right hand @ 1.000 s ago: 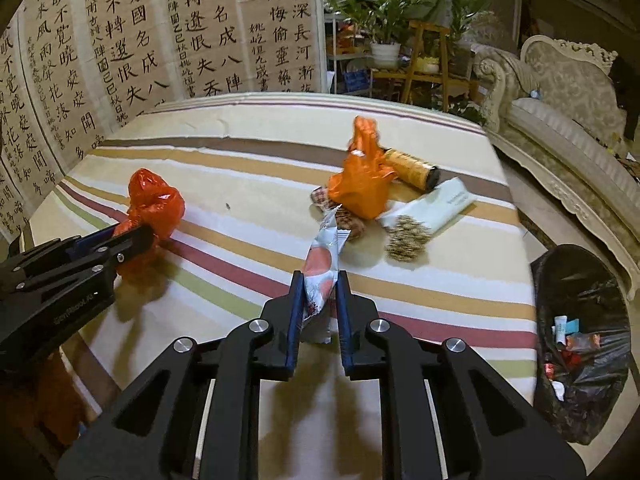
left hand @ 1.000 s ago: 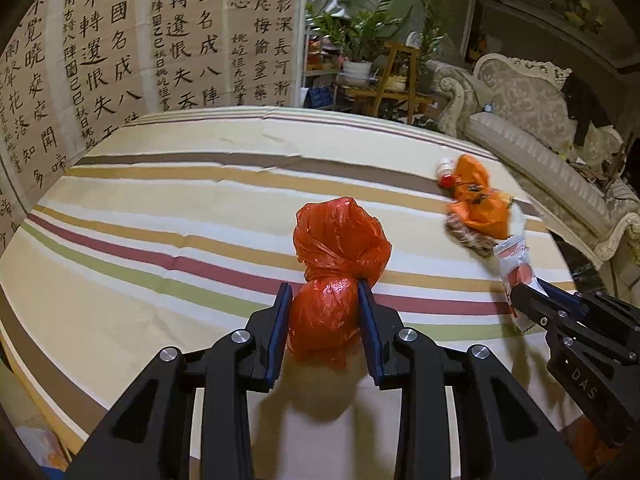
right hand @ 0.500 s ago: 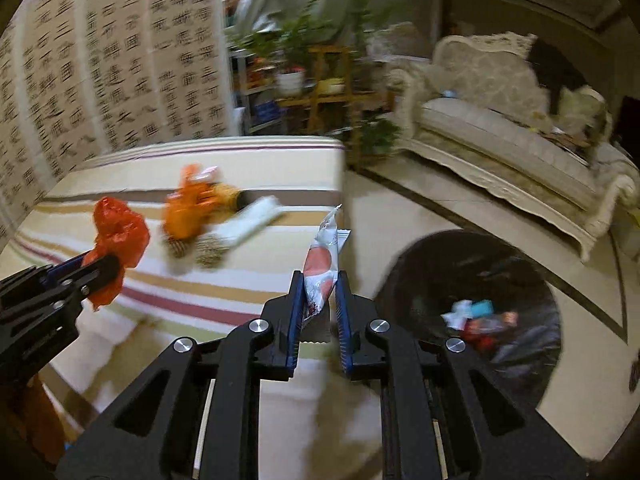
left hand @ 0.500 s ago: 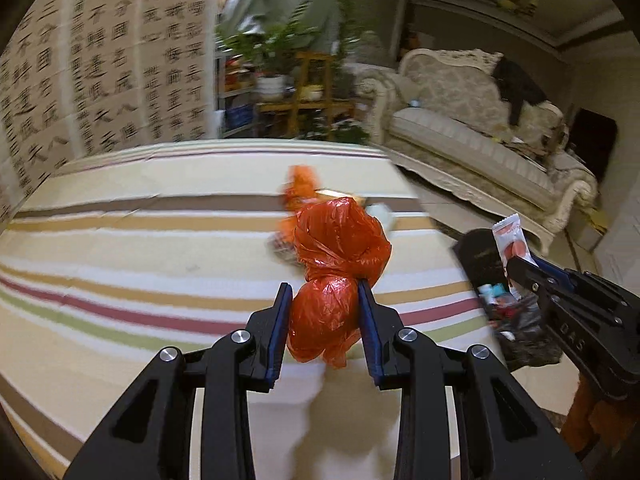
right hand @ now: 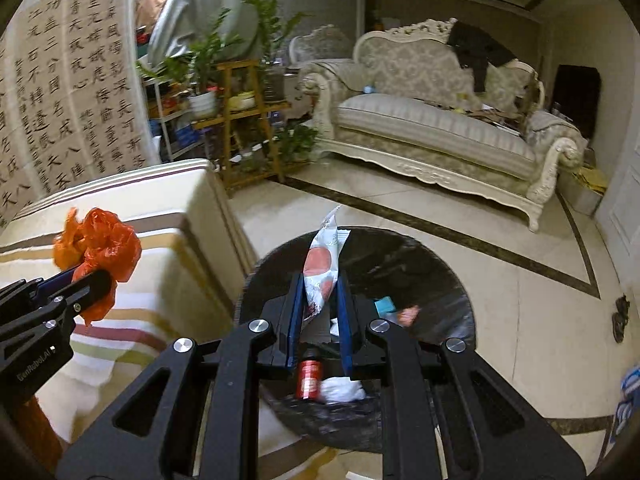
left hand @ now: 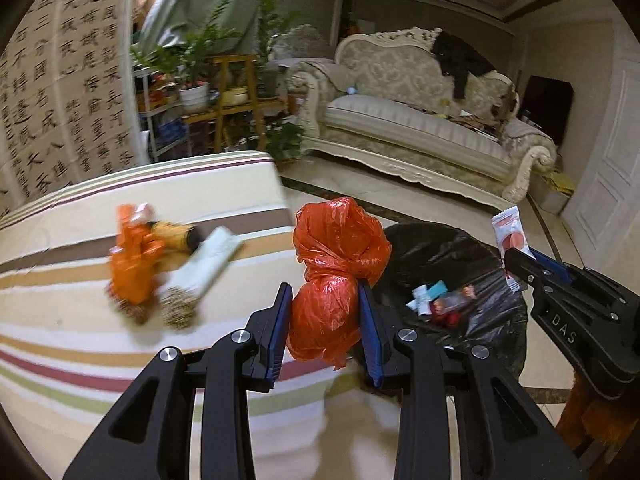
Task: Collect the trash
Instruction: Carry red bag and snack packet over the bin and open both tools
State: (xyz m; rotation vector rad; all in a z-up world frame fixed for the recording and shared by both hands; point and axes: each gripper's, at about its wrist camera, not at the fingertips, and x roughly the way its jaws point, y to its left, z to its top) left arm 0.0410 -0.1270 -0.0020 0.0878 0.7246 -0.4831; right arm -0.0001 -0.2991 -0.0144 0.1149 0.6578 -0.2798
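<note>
In the left wrist view, the left gripper [left hand: 325, 314] sat at lower centre, its two blue-padded fingers [left hand: 279, 330] pinching the lower lobe of a knotted red plastic bag [left hand: 338, 276], which bulged up above the fingertips. Behind the bag, right of centre, lay the black-lined trash bin [left hand: 472, 264] on the floor, with a few bits of litter inside. At the right edge the right gripper [left hand: 516, 266] reached in, clamped on a white and red snack wrapper [left hand: 510, 236] that stood up over the bin's far side. On the left, the striped table [left hand: 80, 344] carried blurred leftover trash: an orange bag [left hand: 134, 268], a pale packet [left hand: 208, 264] and a brown cylinder [left hand: 176, 236], all bunched together. A cream sofa [left hand: 420, 120] filled the upper right.

In the right wrist view, the right gripper [right hand: 320, 312] was at lower centre, fingers [right hand: 295, 320] nearly together and nipping the snack wrapper [right hand: 322, 268], which stood upright directly over the trash bin [right hand: 424, 272]. A red can [right hand: 309, 378] and white scraps showed in the bin beneath the fingers. At the left edge the left gripper [right hand: 86, 284] held the red plastic bag [right hand: 100, 252] over the striped table [right hand: 132, 200]. The sofa [right hand: 432, 124] stood at upper right.
</note>
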